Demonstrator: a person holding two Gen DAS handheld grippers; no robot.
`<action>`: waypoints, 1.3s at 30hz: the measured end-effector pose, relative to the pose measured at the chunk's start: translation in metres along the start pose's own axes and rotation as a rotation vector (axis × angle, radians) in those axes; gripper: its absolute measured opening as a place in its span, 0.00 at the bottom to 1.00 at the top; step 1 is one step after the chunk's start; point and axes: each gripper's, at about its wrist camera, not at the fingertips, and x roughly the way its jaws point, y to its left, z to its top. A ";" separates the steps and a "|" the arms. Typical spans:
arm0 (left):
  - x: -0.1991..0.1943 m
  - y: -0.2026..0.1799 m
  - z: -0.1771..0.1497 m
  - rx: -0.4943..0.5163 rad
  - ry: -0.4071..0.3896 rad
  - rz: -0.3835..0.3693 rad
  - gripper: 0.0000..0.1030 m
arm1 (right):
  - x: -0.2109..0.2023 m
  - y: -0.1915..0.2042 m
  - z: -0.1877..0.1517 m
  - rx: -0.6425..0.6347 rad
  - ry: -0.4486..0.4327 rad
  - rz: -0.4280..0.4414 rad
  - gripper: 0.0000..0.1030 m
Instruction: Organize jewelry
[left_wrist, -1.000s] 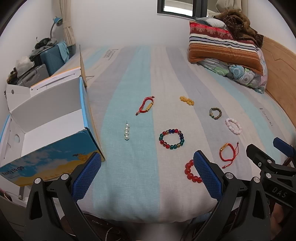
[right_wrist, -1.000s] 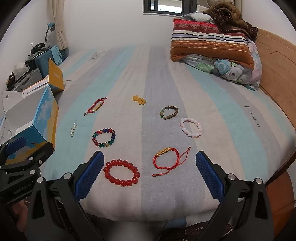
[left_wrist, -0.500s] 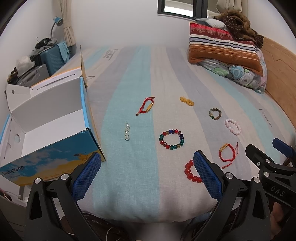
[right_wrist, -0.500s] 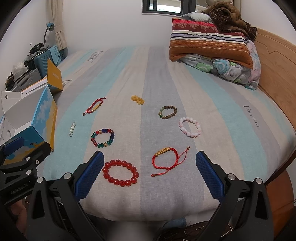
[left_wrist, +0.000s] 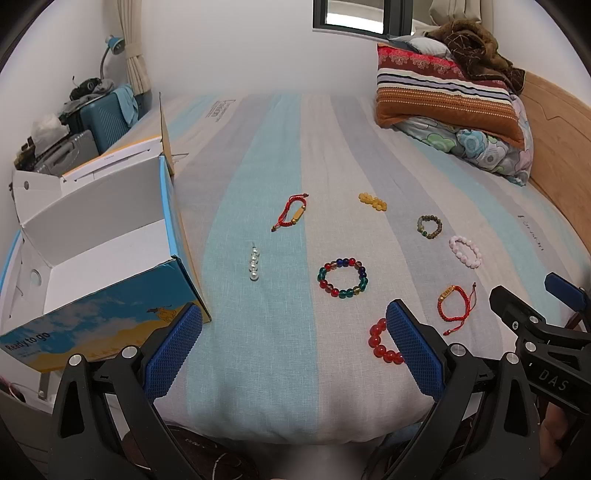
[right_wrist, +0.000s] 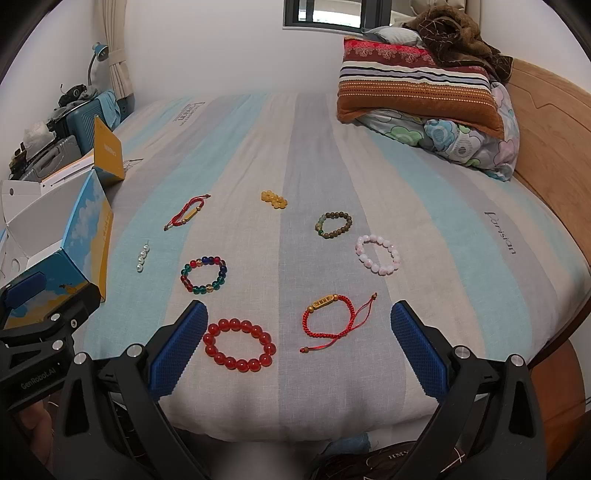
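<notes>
Your left tool (left_wrist: 293, 345) and your right tool (right_wrist: 299, 341) are both wide open and hold nothing. The round red bead bracelet (right_wrist: 239, 345) and the red string bracelet (right_wrist: 334, 321) lie on the striped bed (right_wrist: 424, 184), near your right tool. The open blue cardboard box (left_wrist: 99, 258) sits far left.

A home bedroom. Striped bed (right_wrist: 332, 155) with wooden headboard (right_wrist: 550, 110), stacked pillows (right_wrist: 417, 92) beneath a brown blanket (right_wrist: 454, 33). Suitcases (left_wrist: 107, 122), desk lamp (left_wrist: 112, 44) and curtain (left_wrist: 135, 48) along the wall.
</notes>
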 end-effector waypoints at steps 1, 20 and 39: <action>0.000 0.000 0.000 0.001 0.000 0.001 0.95 | 0.000 -0.001 0.000 0.000 0.000 0.000 0.93; 0.001 0.000 0.000 -0.005 0.009 -0.013 0.95 | -0.001 0.000 0.000 -0.001 0.004 -0.003 0.93; 0.065 -0.019 0.028 0.019 0.146 -0.057 0.94 | 0.049 -0.034 0.010 0.063 0.090 -0.038 0.93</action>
